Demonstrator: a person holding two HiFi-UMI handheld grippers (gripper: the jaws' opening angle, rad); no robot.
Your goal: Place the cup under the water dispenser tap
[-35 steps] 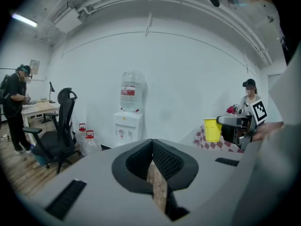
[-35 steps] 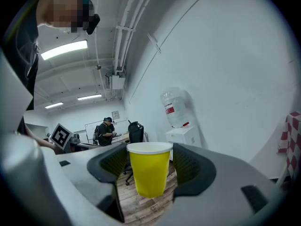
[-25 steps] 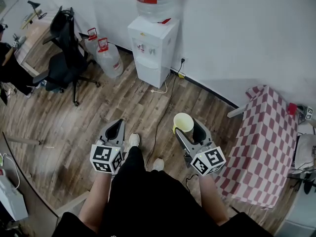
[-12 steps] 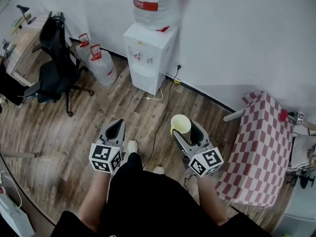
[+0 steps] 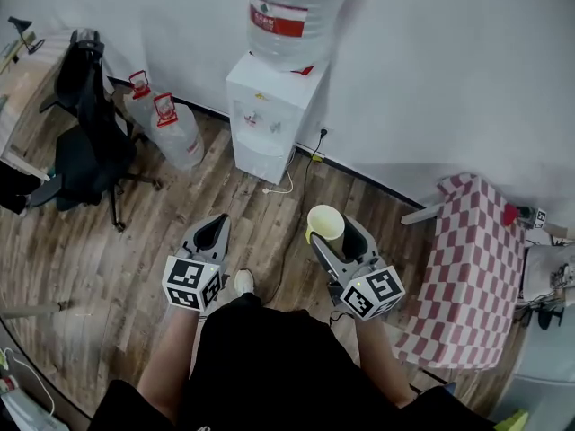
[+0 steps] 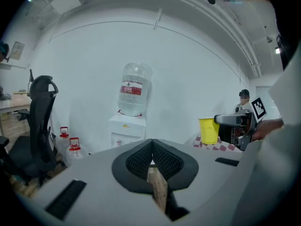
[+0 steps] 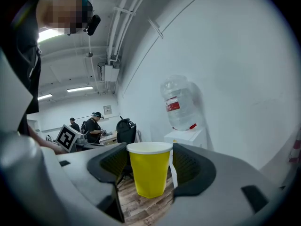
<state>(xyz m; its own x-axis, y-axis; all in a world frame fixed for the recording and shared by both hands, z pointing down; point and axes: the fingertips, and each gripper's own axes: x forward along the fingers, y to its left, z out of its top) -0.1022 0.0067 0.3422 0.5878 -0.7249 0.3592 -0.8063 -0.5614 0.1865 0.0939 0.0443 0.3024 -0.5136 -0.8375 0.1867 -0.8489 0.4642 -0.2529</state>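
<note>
**Yellow cup gripped, dispenser well off**

The right gripper (image 5: 334,233) clamps the upright yellow cup (image 5: 325,222) between wide-set jaws. At its 9 o'clock, the left gripper (image 5: 214,227) has its jaws pressed together, empty. The water dispenser (image 5: 269,106) stands well apart at the cup's 11 o'clock. The red label on its bottle (image 5: 292,16) is too small to read.

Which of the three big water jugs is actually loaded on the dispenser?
The red-labelled jug, upside down atop the white dispenser. The other two jugs stand upright on the floor, left of it in the head view.
</note>
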